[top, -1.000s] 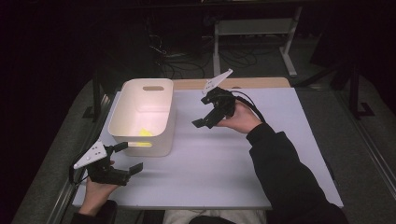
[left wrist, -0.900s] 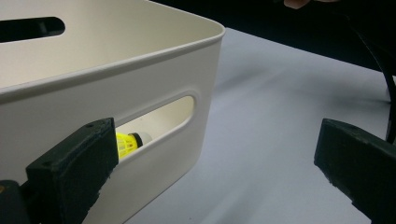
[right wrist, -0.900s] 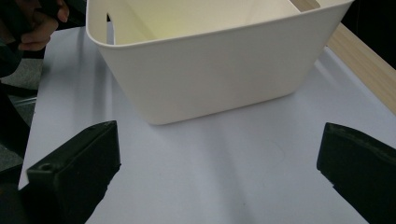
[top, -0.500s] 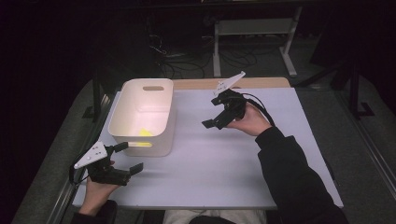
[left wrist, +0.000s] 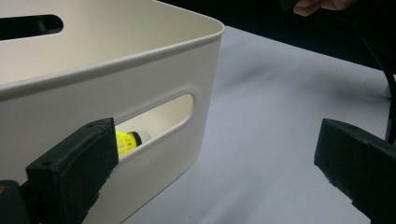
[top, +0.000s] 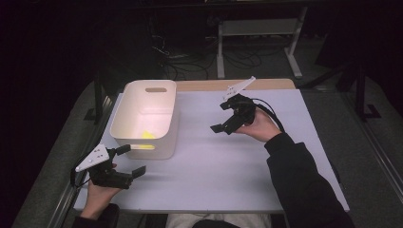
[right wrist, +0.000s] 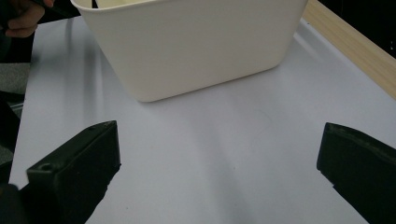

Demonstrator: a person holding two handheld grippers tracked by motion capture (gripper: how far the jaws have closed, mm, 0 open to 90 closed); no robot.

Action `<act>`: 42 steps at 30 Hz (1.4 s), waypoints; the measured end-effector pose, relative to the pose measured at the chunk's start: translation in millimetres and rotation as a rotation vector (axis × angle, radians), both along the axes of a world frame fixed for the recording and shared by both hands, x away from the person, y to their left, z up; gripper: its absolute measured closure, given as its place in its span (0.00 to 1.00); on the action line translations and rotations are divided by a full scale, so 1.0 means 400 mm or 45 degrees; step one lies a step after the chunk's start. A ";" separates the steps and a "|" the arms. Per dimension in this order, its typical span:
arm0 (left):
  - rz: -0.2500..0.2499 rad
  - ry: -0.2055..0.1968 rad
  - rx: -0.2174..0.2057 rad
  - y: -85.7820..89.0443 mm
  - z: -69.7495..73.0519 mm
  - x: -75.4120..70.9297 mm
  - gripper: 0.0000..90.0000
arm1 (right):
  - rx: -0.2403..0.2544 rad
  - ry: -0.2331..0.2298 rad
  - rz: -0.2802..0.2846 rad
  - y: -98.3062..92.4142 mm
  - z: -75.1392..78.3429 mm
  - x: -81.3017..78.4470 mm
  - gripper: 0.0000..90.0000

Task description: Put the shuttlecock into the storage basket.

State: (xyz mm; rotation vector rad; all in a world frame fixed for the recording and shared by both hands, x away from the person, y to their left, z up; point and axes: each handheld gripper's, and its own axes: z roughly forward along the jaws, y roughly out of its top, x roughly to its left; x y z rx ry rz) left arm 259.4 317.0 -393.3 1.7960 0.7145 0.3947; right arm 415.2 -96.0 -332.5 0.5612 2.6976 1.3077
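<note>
A white plastic bin point(top: 145, 114) stands on the left half of the white table point(top: 214, 166). Inside it lies a small yellow object point(top: 147, 135). In the left gripper view it shows through the bin's handle slot as a yellow shuttlecock-like thing point(left wrist: 126, 142). My left gripper point(top: 131, 160) is open at the bin's near end, close to the bin wall point(left wrist: 93, 93), with nothing between its jaws. My right gripper point(top: 220, 117) is open and held above the table to the right of the bin, facing the bin's side point(right wrist: 196, 42), also holding nothing.
A wooden strip point(top: 204, 85) runs along the table's far edge and shows again as the wooden strip point(right wrist: 355, 51). A metal stand point(top: 256, 28) and cables sit on the dark floor beyond. Bare table surface point(right wrist: 210, 140) lies between my right gripper and the bin.
My right gripper has drifted to the right, away from the bin. The left gripper and the bin have stayed where they were.
</note>
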 end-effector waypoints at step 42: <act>0.004 0.001 -0.003 0.000 0.000 0.000 0.00 | 0.056 0.040 -0.127 -0.153 -0.086 -0.071 0.00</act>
